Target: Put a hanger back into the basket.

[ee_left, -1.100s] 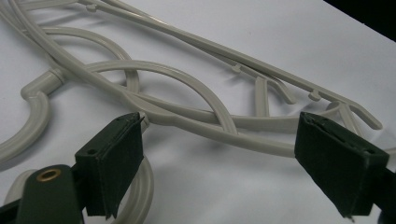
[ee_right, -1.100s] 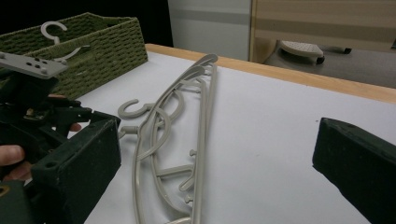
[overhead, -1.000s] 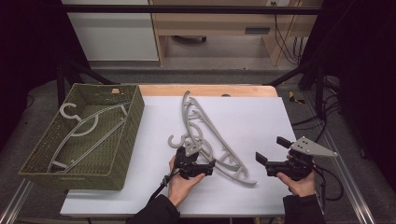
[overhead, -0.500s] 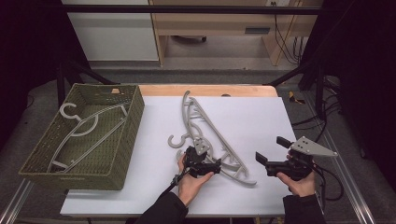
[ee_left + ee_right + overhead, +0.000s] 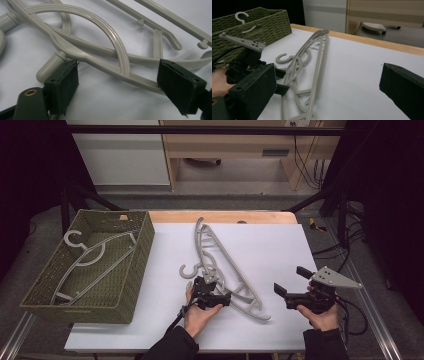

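Two grey plastic hangers (image 5: pixel 227 265) lie overlapped on the white table (image 5: pixel 280 245), smooth and slightly glossy, with thin moulded bars, small pegs and rounded hooks that curl towards the basket. Their long arms run slantwise from the table's far edge down towards the person.

The left gripper (image 5: pixel 214 296) sits at the near end of the hangers. Its jaws have just been closing a little, yet they stand wide, with a flat hanger arm passing between the dark, matt, square pads (image 5: pixel 62 87); the pads lie against the plastic at both sides, but whether they press on it I cannot tell.

The right gripper (image 5: pixel 291 288), well to the right of the hangers, hovers over bare table with its blocky black jaws spread and nothing between them.

Left of the hangers stands a green woven basket (image 5: pixel 132 265), rough and rectangular, and a third hanger (image 5: pixel 90 257) of the same grey plastic lies inside it.
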Tool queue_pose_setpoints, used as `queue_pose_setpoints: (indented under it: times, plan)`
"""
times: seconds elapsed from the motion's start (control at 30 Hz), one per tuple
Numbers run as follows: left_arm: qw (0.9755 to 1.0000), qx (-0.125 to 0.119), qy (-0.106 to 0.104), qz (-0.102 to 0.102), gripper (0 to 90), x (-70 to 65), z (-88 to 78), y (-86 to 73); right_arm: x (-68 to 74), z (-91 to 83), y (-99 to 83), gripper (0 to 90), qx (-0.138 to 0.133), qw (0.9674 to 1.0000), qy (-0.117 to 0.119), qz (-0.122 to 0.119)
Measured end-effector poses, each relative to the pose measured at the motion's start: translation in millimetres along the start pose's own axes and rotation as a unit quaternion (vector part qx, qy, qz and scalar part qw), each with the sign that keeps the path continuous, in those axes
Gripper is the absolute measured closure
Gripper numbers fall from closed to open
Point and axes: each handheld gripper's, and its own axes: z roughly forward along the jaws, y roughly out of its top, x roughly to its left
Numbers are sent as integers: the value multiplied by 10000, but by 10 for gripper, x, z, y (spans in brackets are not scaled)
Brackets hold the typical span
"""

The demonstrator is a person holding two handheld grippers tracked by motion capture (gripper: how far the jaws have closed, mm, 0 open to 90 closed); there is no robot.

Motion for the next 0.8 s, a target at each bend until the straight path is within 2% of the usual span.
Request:
queue_pose_setpoints:
  times: [0.2,0.37,0.53,0.63,0.7,0.8]
  plan:
    - [9997,133,-227,-3,275,129,-66,-13,0,0,1,14,-9,10000,-9,-1]
    - [9993,110,-352,-18,325,153,-115,-69,0,3,1,14,-1,10000,-4,2]
    - [9996,5,-280,26,278,57,-86,-103,5,15,-2,14,15,10000,-9,-18]
    - [9998,13,-157,136,268,22,-76,-104,5,18,-4,14,43,10000,3,-25]
    - [9996,83,-99,239,299,29,-89,-98,5,13,-3,14,29,10000,7,-29]
    - [9991,244,-141,315,334,72,-128,-85,1,0,1,14,-4,10000,-5,-15]
